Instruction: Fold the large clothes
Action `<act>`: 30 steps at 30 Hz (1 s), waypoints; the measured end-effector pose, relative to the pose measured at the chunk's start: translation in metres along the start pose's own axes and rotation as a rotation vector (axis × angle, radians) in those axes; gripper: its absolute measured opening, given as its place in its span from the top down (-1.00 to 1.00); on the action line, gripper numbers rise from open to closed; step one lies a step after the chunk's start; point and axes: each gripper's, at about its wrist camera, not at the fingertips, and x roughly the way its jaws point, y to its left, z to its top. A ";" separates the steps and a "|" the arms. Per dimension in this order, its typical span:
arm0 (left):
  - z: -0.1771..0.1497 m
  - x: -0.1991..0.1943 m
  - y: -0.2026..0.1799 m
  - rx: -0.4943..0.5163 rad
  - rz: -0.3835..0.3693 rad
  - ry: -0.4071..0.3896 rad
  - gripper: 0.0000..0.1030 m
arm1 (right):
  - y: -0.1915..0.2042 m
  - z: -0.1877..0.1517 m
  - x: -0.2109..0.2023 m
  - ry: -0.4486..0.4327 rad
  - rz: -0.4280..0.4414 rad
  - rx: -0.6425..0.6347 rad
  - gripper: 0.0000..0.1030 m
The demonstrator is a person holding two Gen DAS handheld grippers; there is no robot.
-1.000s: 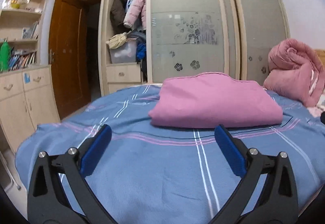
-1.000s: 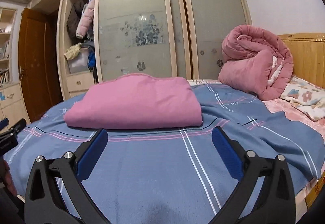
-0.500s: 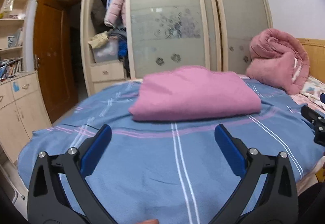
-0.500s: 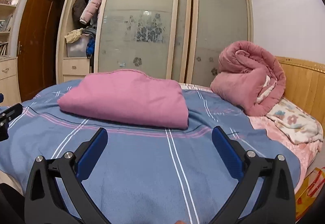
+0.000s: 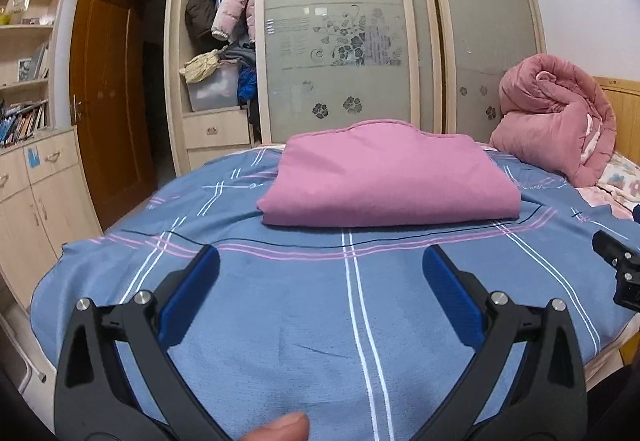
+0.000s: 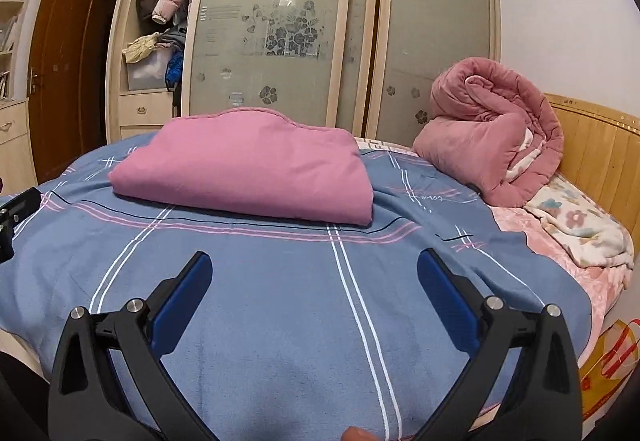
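A pink garment (image 5: 388, 177) lies folded into a flat rectangle on the blue striped bed cover (image 5: 304, 305); it also shows in the right wrist view (image 6: 248, 169). My left gripper (image 5: 320, 261) is open and empty, held above the cover in front of the garment. My right gripper (image 6: 314, 265) is open and empty, also short of the garment. The right gripper's tip shows at the right edge of the left wrist view (image 5: 618, 273). The left gripper's tip shows at the left edge of the right wrist view (image 6: 14, 217).
A rolled pink quilt (image 6: 492, 137) and a floral blanket (image 6: 580, 221) lie by the wooden headboard (image 6: 600, 157). A wardrobe with sliding glass doors (image 5: 352, 41) stands behind the bed, its left section open. A brown door (image 5: 108, 101) and cabinets (image 5: 36, 201) stand left.
Both grippers have swung a little and sit slightly farther back from the garment. The garment has not moved. Both stay open.
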 end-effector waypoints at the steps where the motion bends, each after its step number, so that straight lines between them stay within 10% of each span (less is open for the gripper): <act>1: 0.000 0.001 0.000 0.002 0.001 0.007 -0.96 | 0.000 0.000 0.001 0.000 0.002 0.004 -0.97; 30: -0.003 0.007 -0.008 0.023 0.026 0.033 -0.96 | -0.007 0.000 -0.006 -0.037 0.015 0.024 -0.97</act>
